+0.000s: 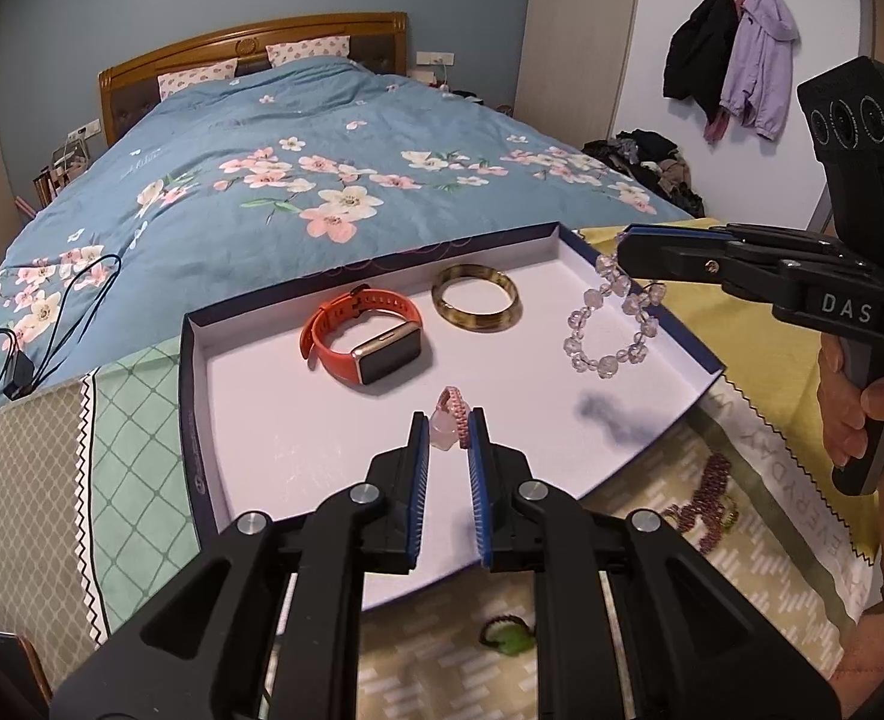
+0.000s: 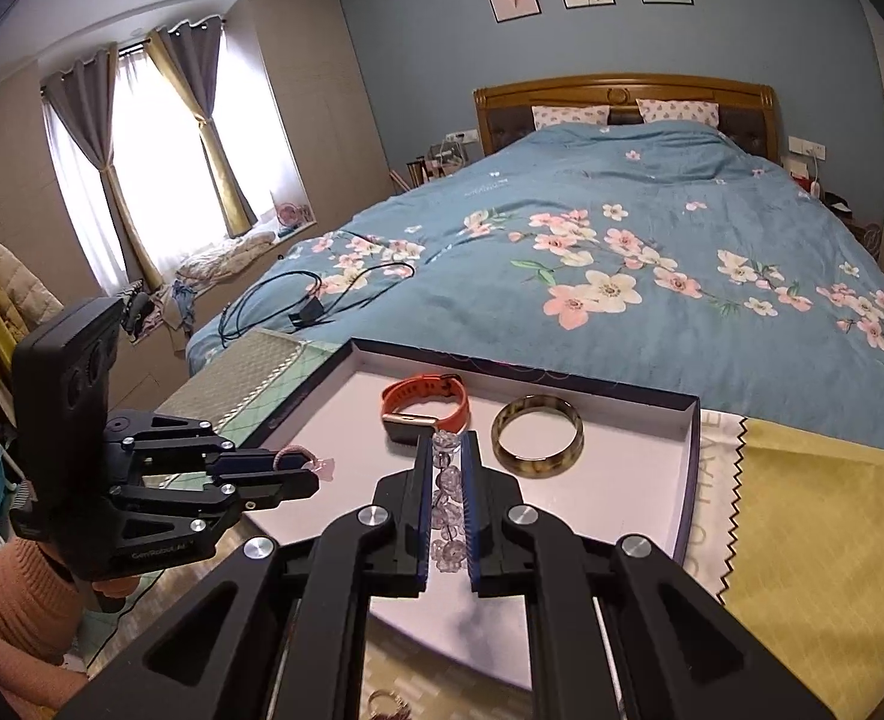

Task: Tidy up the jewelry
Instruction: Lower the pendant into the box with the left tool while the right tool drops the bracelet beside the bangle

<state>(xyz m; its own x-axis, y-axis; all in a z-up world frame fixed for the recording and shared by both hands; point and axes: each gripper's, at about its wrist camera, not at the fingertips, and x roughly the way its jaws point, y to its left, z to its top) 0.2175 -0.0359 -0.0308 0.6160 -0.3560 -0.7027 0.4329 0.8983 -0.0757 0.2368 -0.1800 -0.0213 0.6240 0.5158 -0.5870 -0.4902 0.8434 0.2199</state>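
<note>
With the left tongs point(image 1: 449, 441) pinching a pink charm point(image 1: 451, 426) at the tray's point(image 1: 198, 372) 6 o'clock and the right tongs point(image 2: 446, 483) pinching a bead bracelet point(image 2: 446, 504) at its 3 o'clock edge, both await lowering and release beside the watch point(image 1: 363, 339).

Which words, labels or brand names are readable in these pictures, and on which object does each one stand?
"DAS": white letters on the black right gripper body.
"EVERYDAY": printed on the white zigzag-edged cloth, partly hidden.
"HAVE": on the same cloth in the right wrist view, partly cut off.
"GenRobot.AI": faint print on the black left gripper handle; the reading is uncertain.
Dark blue rim of the white-lined box: small print, unreadable.
</note>
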